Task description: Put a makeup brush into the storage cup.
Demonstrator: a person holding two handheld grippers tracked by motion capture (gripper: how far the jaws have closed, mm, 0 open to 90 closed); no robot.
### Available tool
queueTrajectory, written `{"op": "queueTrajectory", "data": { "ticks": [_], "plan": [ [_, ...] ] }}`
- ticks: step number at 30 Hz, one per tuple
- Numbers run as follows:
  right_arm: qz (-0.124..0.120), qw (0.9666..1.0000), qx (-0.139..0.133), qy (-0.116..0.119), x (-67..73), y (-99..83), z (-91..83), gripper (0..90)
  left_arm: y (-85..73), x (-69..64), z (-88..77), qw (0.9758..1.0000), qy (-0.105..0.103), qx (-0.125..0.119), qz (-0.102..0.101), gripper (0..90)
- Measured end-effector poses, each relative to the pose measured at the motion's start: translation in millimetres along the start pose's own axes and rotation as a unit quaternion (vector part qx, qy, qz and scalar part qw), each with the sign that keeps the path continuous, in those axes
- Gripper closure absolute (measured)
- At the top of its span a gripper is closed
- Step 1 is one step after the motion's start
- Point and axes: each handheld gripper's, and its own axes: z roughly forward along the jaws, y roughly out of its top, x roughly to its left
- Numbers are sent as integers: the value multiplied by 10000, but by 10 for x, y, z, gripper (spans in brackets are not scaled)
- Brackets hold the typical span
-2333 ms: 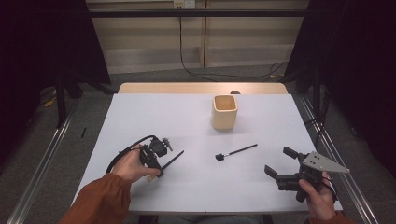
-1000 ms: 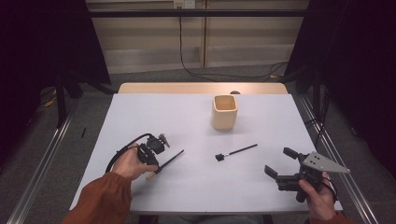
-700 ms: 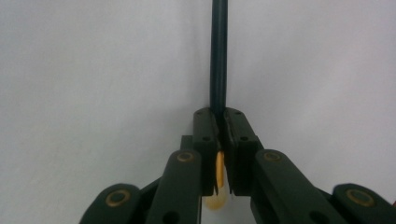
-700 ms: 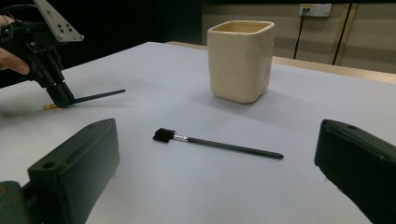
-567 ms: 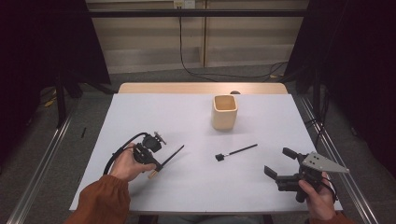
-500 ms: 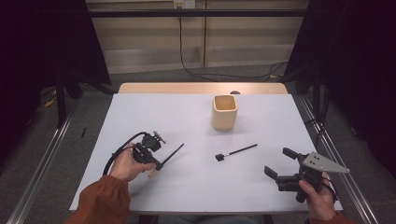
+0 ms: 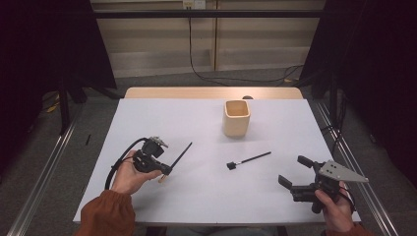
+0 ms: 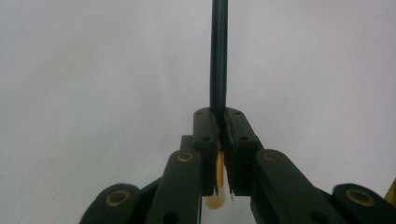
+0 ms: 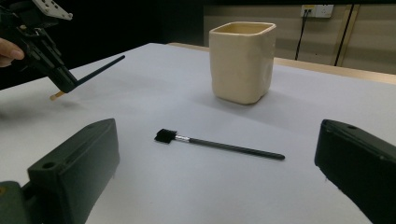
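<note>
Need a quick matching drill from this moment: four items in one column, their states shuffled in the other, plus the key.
Items:
1. left gripper
2. right gripper
3. cream cup
4. black-tipped brush

States:
A. lies flat on the white table, nothing touching it
B. stands upright toward the far side, mouth up
C. jaws shut on a thin dark stick, lifted off the surface
D. jaws apart, nothing between them

Pairs: 1-C, 2-D, 3-B, 4-A
</note>
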Motion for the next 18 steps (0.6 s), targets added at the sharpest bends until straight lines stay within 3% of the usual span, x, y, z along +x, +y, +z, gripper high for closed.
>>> {"op": "queueTrajectory", "data": {
  "ticks": [5,10,14,18],
  "plan": [
    [13,10000,6,-9,-1,-1,4,0,-38,1,-78,9991,-129,-408,62,845],
    [14,10000,-21,-12,0,-1,1,0,-78,-9,-100,9965,-162,-818,49,845],
    [14,10000,-21,-7,1,-1,3,0,-96,-13,-149,9921,-178,-1229,155,845],
    [30,10000,-24,-21,-1,-1,1,0,-110,-17,-194,9874,-184,-1563,138,845]
  ]
}}
